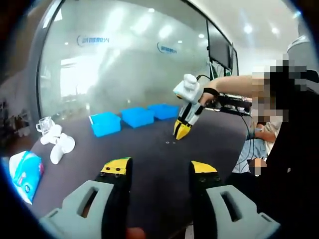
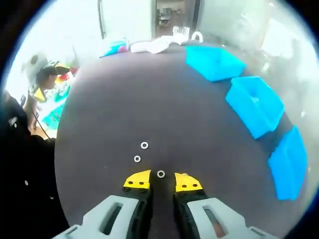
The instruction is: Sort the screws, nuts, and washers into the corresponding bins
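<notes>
My right gripper jaws stand narrow, a washer flat between the tips; two washers beyond-left. My left gripper gapes wide.

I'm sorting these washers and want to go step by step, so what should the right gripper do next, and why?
Probably ease the right gripper slightly forward and close on the nearest washer. That washer lies on the dark table right at the gap between its yellow tips, while the blue bins wait further off.
</notes>
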Demonstrator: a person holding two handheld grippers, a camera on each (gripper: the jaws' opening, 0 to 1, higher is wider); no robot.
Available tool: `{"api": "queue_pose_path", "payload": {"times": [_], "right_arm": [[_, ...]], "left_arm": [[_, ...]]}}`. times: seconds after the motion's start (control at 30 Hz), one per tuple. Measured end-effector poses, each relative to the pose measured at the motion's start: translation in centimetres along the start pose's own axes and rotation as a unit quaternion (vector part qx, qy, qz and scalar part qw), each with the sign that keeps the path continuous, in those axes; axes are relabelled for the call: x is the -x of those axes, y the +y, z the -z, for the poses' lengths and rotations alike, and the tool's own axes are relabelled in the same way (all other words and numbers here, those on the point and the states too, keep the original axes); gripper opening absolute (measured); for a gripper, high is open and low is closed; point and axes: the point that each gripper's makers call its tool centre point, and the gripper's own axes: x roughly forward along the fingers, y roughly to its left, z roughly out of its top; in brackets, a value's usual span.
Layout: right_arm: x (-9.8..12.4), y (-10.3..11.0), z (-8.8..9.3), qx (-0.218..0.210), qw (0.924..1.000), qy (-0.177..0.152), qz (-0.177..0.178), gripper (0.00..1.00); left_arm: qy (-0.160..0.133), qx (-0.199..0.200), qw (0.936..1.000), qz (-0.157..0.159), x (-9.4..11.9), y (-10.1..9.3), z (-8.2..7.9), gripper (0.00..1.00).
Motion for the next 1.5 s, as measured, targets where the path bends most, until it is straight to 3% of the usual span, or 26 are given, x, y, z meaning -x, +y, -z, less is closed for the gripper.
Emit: {"api": "queue_pose_path", "payload": {"times": [0.1, 0.23, 0.57, 0.77, 0.93, 1.1, 1.17, 1.5], "right_arm": [[-0.1, 0.0, 0.0, 0.002, 1.0, 0.003, -0.004, 0.1], [-0.1, 0.4, -0.1, 0.017, 0.9998, 0.008, -0.002, 0.01], [0.3, 1.0, -0.2, 0.037, 0.9993, 0.008, 0.005, 0.01], [1.2, 1.5, -0.4, 0.039, 0.9991, -0.012, 0.012, 0.01], [2.4, 1.7, -0.5, 0.028, 0.9981, -0.05, 0.023, 0.01], [3.7, 1.4, -1.2, 0.033, 0.9904, -0.125, 0.048, 0.01], [4.1, 1.5, -1.1, 0.011, 0.9881, -0.144, 0.052, 0.01], [7.1, 0.8, -0.9, -0.026, 0.9564, -0.263, 0.123, 0.01]], "left_arm": [[0.0, 0.0, 1.0, 0.002, -0.1, -0.1, 0.0, 0.45], [0.0, -0.002, 1.0, 0.0, -0.1, -0.1, -0.1, 0.45], [-0.004, 0.003, 1.0, 0.002, 0.6, -0.4, -0.2, 0.45], [-0.007, 0.003, 1.0, -0.001, 0.9, -0.3, -0.3, 0.45], [-0.012, 0.003, 0.9999, -0.004, 1.1, -0.1, -0.6, 0.45], [-0.02, 0.005, 0.9997, -0.013, 1.2, 0.4, -1.0, 0.44], [-0.023, 0.007, 0.9996, -0.015, 1.3, 0.5, -1.2, 0.43], [-0.035, 0.008, 0.9991, -0.02, 1.4, 0.9, -1.9, 0.43]]}}
